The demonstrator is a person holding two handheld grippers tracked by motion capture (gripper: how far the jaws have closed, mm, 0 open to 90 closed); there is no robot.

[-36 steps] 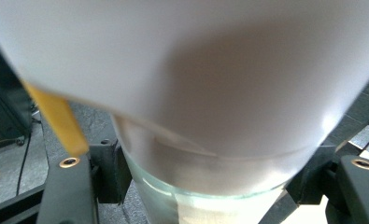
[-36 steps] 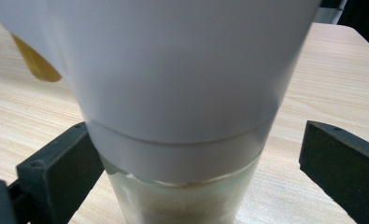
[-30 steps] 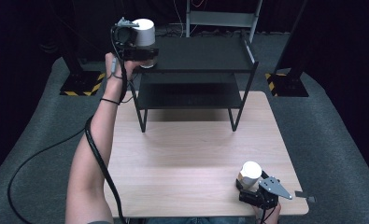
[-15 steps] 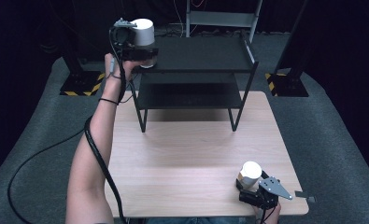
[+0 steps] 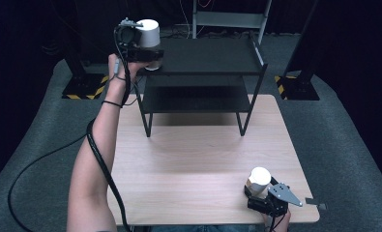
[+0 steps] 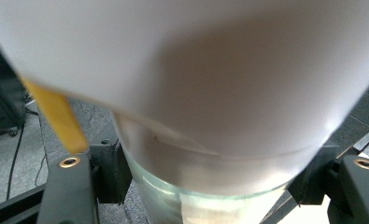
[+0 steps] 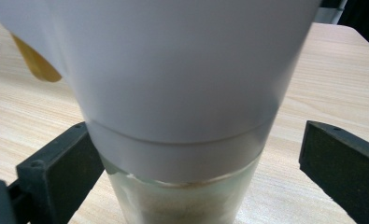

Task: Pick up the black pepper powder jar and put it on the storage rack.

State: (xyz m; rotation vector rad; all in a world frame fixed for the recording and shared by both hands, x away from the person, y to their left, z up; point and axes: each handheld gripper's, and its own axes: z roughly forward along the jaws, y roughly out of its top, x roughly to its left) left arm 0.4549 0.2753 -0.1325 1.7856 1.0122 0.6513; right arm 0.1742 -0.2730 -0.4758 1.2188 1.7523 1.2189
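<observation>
We had the left gripper (image 5: 147, 52) up at the near left corner of the black shelf (image 5: 203, 55), its jaws clamped on the glass base of a white-topped jar (image 5: 149, 33); in the left gripper view that jar (image 6: 196, 84) rose straight ahead of the jaws, its white cap looming above them and the shelf's dark top just beyond and below. Whether the base already rested on the shelf, we could not tell.

The right gripper (image 5: 266, 198) sat low at the near right of the wooden table (image 5: 188, 159). Its jaws stood spread on either side of a second jar (image 7: 182, 93), with a clear gap on the right pad's side; the jar stood upright on the table between them.

We judged the step to be setting the first jar on the top shelf. To do it well, we would keep the jar upright, bring its base fully inboard of the edge, lower until it bore flat, and only then ease the grip.
</observation>
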